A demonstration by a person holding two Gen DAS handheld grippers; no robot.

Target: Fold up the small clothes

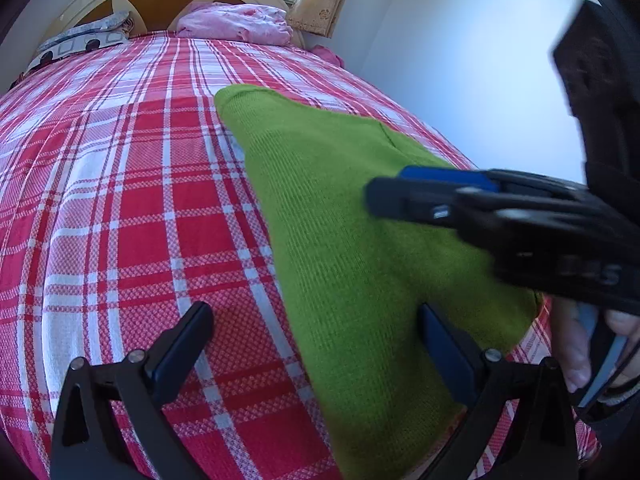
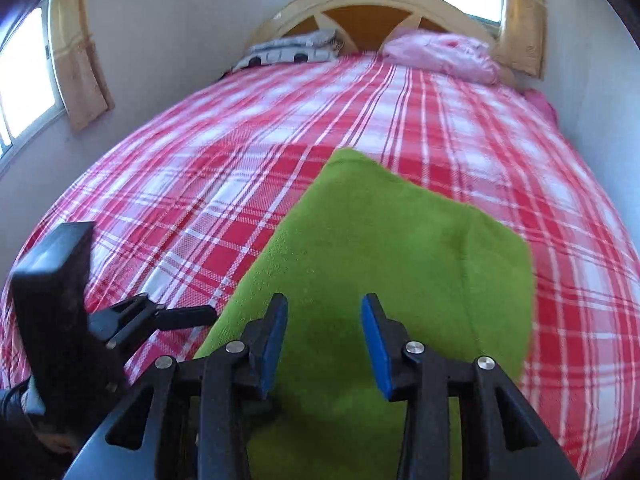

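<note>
Left tool [image 1: 316, 344]: your jaws stand wide apart with nothing between the pads; the near edge of the green garment runs across the gap, the right pad over the cloth, the left pad over bare bedspread.
Right tool [image 2: 324, 336]: your jaws are partly open and grip nothing; green cloth lies below and between the blue pads.
Green garment [image 2: 400, 248]: it lies flat on the near right part of the bed, narrowing to a corner at its far end.
In the way: in the left wrist view your right tool crosses over the right side of the garment.
Bedspread [image 1: 120, 208]: red and white plaid, bare to the left of the garment.
Far end: a pink bundle [image 2: 444, 54] and a patterned pillow [image 2: 288, 50] against the headboard [image 2: 360, 0]; curtains [image 2: 80, 72] at the windows.
</note>
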